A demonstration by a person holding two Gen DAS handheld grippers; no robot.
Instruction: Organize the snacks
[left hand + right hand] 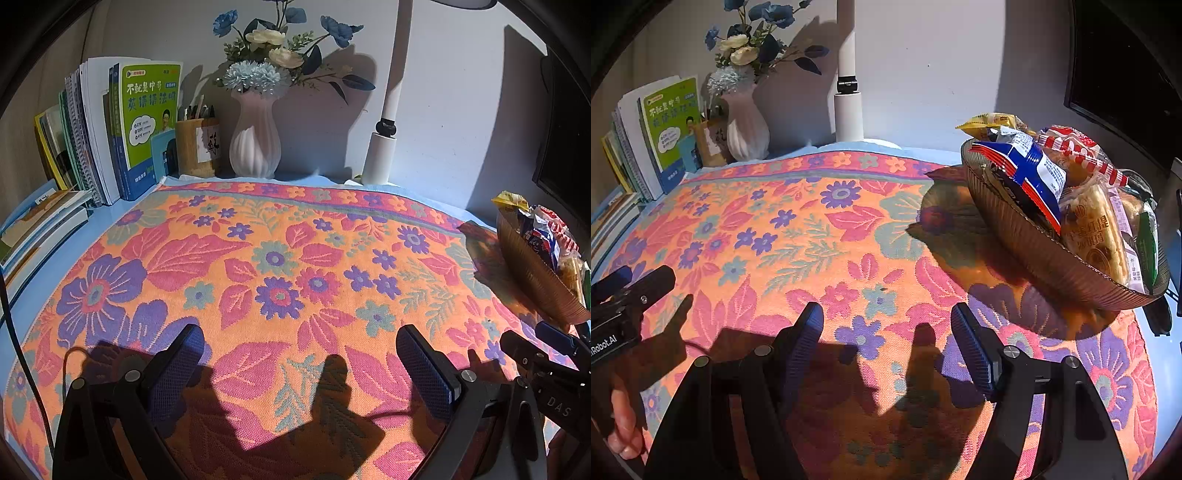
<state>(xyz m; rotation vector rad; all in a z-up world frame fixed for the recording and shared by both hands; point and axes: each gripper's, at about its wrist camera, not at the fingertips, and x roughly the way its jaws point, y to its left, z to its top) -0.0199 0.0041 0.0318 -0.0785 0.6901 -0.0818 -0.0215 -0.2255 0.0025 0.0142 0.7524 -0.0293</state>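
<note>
Both grippers open and empty, poised low over the flowered cloth (280, 258) that covers the counter (51, 258). Left gripper (299, 354) with jaws spread wide, nothing between the pads; right gripper (886, 332) likewise parted, only cloth under it. Snacks (1045, 173) piled in a ribbed brown bowl (1052, 266) at the right side of the cloth, well apart from the left gripper and nearer the right one. No loose packet seen on the cloth, so the sorting looks either not begun or already gathered; hard to say which.

Best way into the step, as a judgement: reach with the right gripper, since the bowl sits on its side. Go for the top packet first, the blue, red and white one (1023, 173), pinching a flat sealed edge rather than the puffed middle. Lift straight up to avoid dragging neighbours over the rim. Steady the bowl with the left gripper if it tips, as it appears to lean.

Readable writing: "DAS" on the right gripper's body in the left view; "nRobot.AI" on the left gripper's body in the right view. Green book (151, 118) among the books at the back left with Chinese title characters, partly legible. Pastry packet (1097, 229) with "红提" in its label. Pen pot (195, 147) with a brushed character label, next to a pink vase (255, 144) of flowers and a white lamp base (380, 158).
</note>
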